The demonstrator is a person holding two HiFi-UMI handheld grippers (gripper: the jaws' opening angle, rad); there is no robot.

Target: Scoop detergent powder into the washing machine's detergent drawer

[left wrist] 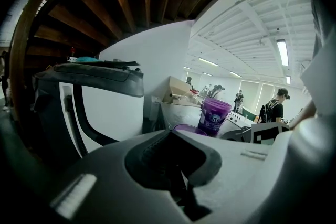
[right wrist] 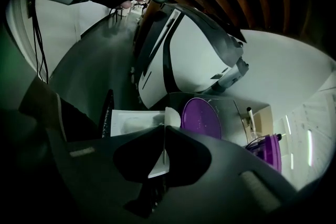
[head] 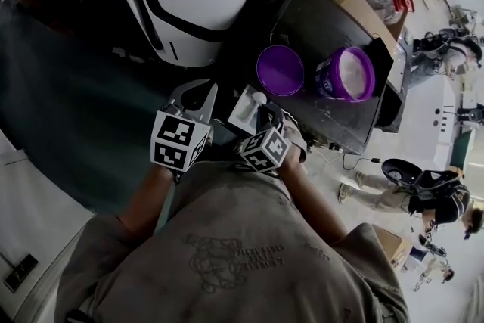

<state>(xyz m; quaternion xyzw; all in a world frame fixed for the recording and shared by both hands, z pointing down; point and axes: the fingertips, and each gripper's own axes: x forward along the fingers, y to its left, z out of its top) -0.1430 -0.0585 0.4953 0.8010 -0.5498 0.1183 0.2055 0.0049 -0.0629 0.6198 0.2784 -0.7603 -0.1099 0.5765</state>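
Right gripper (right wrist: 164, 131) fingers are pinched on the white scoop (right wrist: 159, 162) handle, right at the detergent drawer (right wrist: 126, 124), probably ready to tip. Left gripper (left wrist: 170, 132) fingers are closed on nothing, just parked aside.

In the head view the washing machine (head: 193, 4) blocks the upper centre. To its right, a purple lid (head: 280, 69) and an open purple tub (head: 345, 74) crowd the dark table (head: 333, 19), just beside each other. A white scoop (head: 248, 108) fills the gap below. The dark floor (head: 68, 87) at left lies open.
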